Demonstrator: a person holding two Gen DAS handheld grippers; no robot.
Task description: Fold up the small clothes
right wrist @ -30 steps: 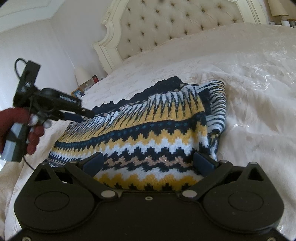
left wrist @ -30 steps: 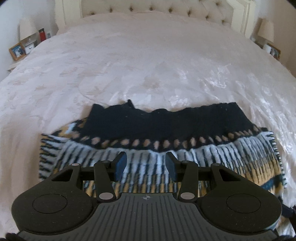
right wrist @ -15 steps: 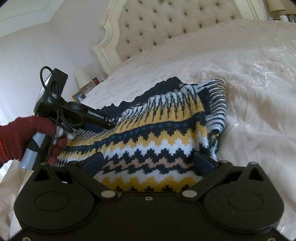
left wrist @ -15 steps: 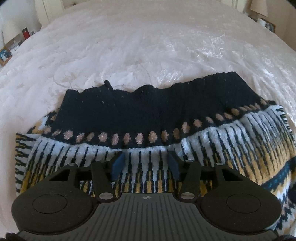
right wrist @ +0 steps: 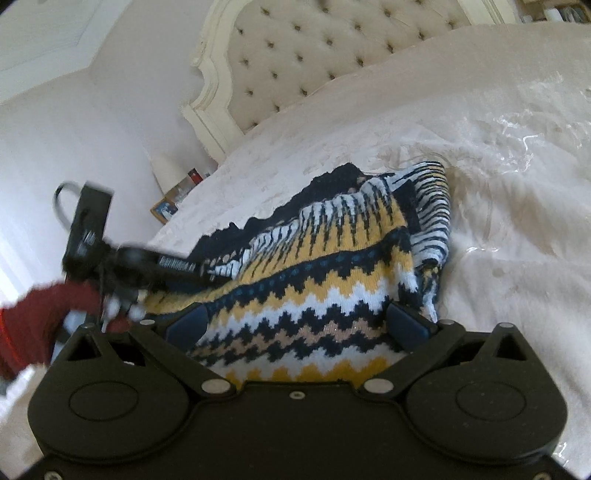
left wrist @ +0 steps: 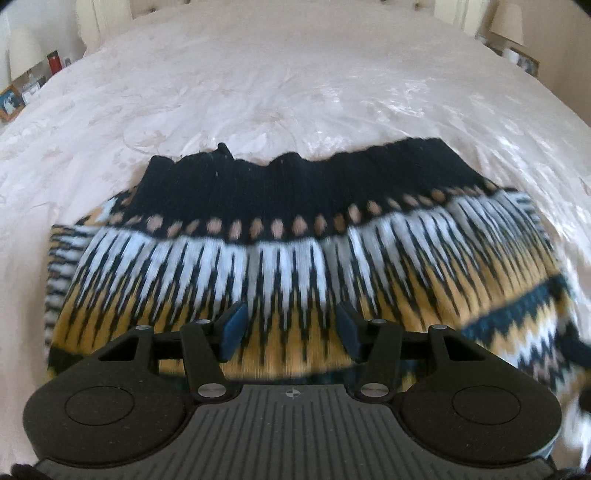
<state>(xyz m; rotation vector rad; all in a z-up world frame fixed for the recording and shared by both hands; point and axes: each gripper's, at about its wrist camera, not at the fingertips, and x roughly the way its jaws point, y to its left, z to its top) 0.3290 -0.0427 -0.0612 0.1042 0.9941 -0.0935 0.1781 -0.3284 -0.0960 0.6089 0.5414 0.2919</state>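
A patterned knit sweater (left wrist: 288,258), black, white, yellow and tan, lies folded on the white bed; it also shows in the right wrist view (right wrist: 325,280). My left gripper (left wrist: 290,326) is open and empty, its blue pads just above the sweater's yellow band. In the right wrist view the left gripper (right wrist: 207,275) reaches over the sweater's left side, held by a red-gloved hand (right wrist: 40,317). My right gripper (right wrist: 295,326) is wide open over the sweater's near zigzag edge, holding nothing.
The white bedspread (left wrist: 295,92) stretches behind the sweater to a tufted headboard (right wrist: 332,48). A nightstand with a lamp, picture frame and small items (left wrist: 22,81) stands at the left. Another lamp (left wrist: 511,26) is at the right.
My left gripper moved forward and down over the sweater, then pulled back a little. In the right wrist view it has moved rightward over the sweater. My right gripper stayed wide open.
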